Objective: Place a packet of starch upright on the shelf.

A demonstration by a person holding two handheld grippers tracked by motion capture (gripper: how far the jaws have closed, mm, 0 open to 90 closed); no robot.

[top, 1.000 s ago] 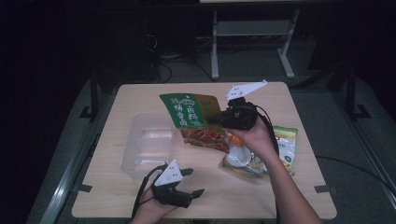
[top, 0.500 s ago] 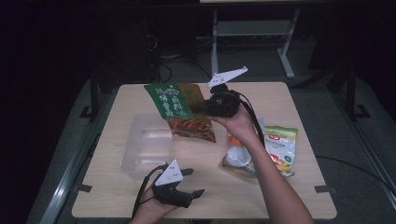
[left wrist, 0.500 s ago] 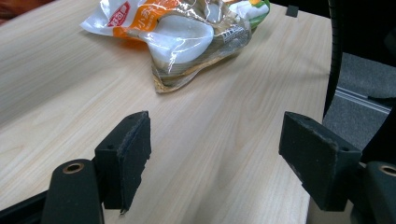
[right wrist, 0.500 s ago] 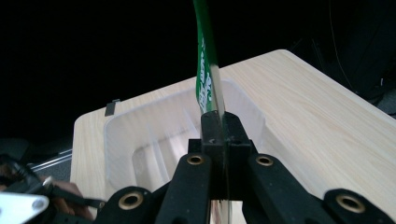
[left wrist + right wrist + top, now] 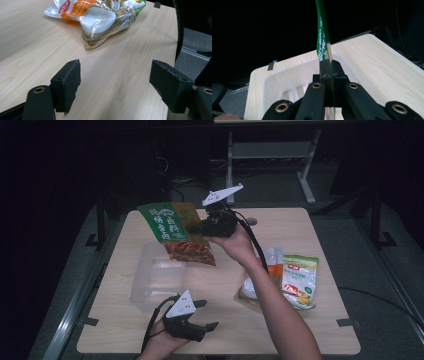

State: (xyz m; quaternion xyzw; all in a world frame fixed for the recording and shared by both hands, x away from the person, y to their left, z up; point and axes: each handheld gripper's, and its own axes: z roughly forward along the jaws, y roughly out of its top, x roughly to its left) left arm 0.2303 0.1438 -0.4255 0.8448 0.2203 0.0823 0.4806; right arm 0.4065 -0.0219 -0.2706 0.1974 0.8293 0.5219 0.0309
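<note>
1. A light wooden table (image 5: 310, 225) stands on a grey floor (image 5: 380, 250).
2. 2 snack packs lie right of centre, touching: a clear pack (image 5: 100, 20) with orange print and a white-green pack (image 5: 300, 280).
3. A white metal frame (image 5: 270, 155) stands behind the table.

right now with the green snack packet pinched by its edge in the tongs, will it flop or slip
The green snack packet probably stays fairly flat: it hangs from the right tongs without folding. Its glossy film looks slippery, so a thin edge pinch could creep. It seems light, held over the clear plastic tub by one edge.
</note>
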